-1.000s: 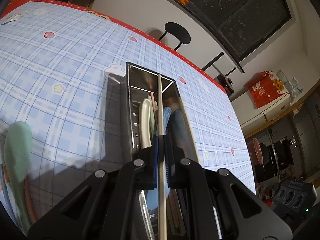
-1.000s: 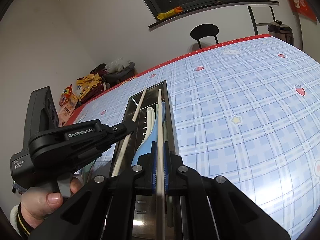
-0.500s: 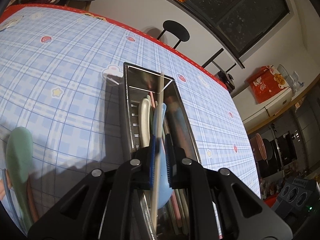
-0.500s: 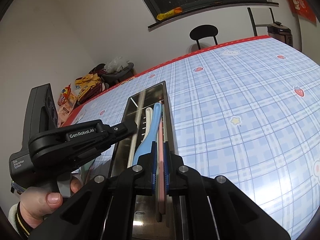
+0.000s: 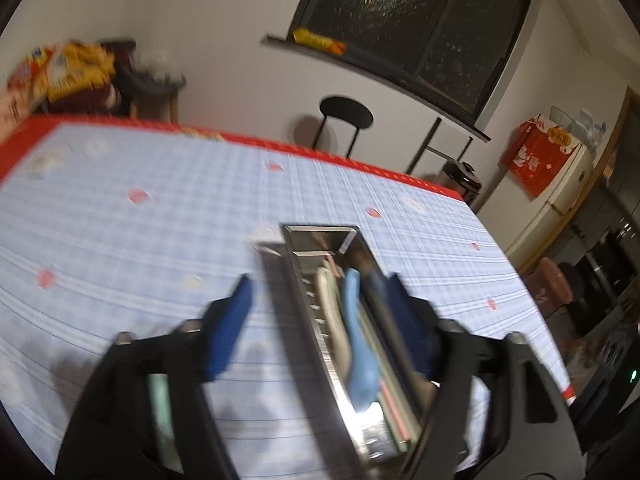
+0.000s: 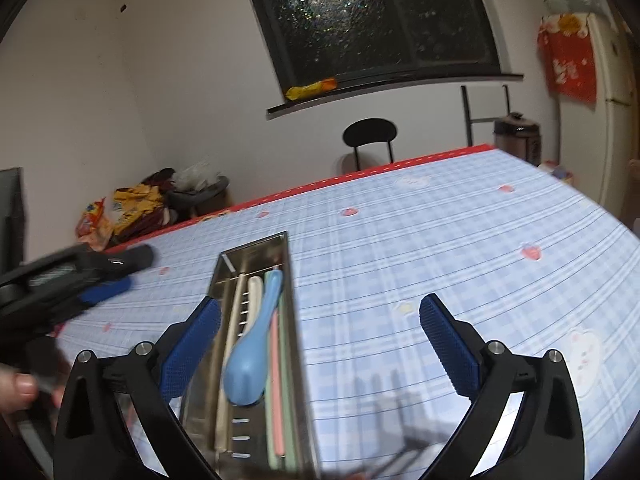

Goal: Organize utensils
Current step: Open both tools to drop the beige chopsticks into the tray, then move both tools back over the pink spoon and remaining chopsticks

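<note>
Both grippers, left [image 5: 320, 316] and right [image 6: 320, 344], held chopsticks a second ago; now their jaws are opening wide, empty. The chopsticks lie in the tray [image 6: 294, 336] beside the blue spoon [image 6: 250, 368].

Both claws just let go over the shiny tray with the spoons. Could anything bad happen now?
Maybe two things. The left claw is opening with one blue pad beside the metal tray, so it might bump the wall and slide the tray on the tablecloth. The blue spoon lies on top of the other utensils, not tucked among them, so a knock might tip it. The right claw, also opening, holds nothing.
</note>
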